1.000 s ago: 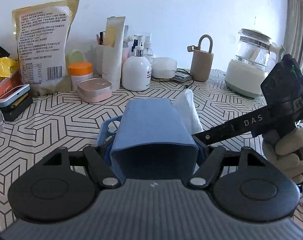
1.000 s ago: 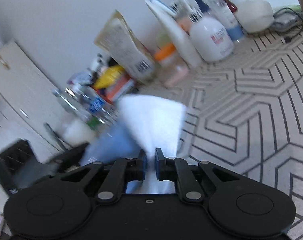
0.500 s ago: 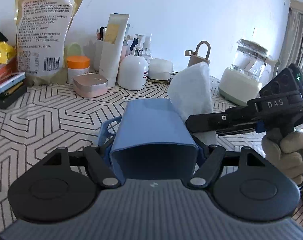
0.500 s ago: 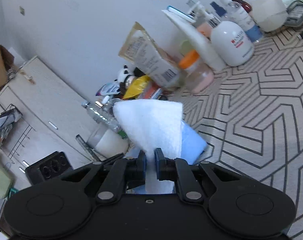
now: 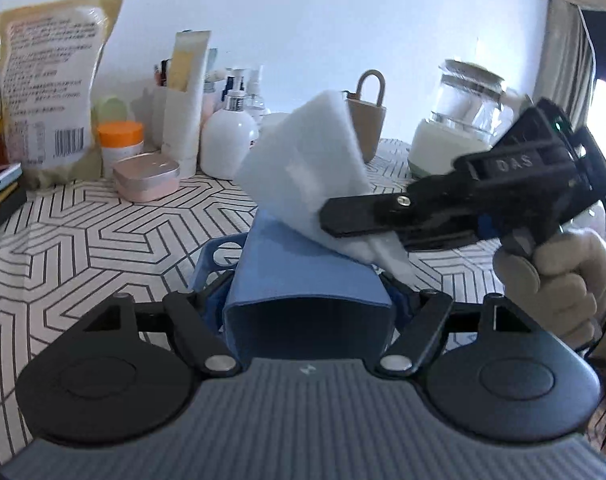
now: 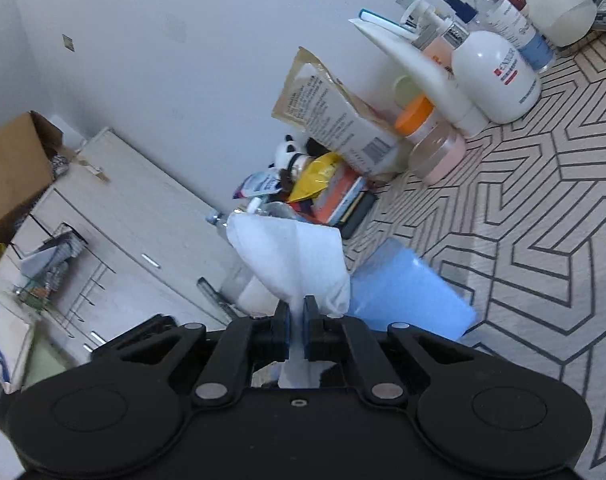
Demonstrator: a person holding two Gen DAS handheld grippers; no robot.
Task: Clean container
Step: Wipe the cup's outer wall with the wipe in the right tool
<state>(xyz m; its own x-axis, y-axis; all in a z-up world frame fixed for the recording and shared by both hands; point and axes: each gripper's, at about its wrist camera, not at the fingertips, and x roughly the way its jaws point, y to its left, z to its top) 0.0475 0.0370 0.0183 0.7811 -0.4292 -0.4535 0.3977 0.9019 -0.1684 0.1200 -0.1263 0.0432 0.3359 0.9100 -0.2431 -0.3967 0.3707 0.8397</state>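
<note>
Blue container [image 5: 307, 276] on its side above the patterned bench [image 5: 83, 240], left tool [image 5: 307, 304] clamping its sides with jaws easing apart, right tool [image 6: 297, 312] pinched together on white cloth [image 6: 291, 260] at container's upper edge, bench ahead open, bottles [image 5: 228, 142] along the wall.

Right tongs [image 6: 298, 322] clamped tight on a bunched white cloth [image 6: 291, 260]; cloth fans out upward past the tips. Just right of the cloth, a light blue container [image 6: 407, 292], lying tilted over the patterned surface [image 6: 543, 220]. Whether cloth touches container cannot be told. Along the wall: a white pump bottle [image 6: 497, 74], a white tube [image 6: 427, 76] leaning, an orange-lidded jar [image 6: 417, 118], a pink tin [image 6: 439, 154], a printed paper bag [image 6: 335, 114]. Beyond these, a heap of packets and books [image 6: 323, 188]. At left, a pale cabinet [image 6: 115, 240] with a cardboard box [image 6: 15, 168] on top.
</note>
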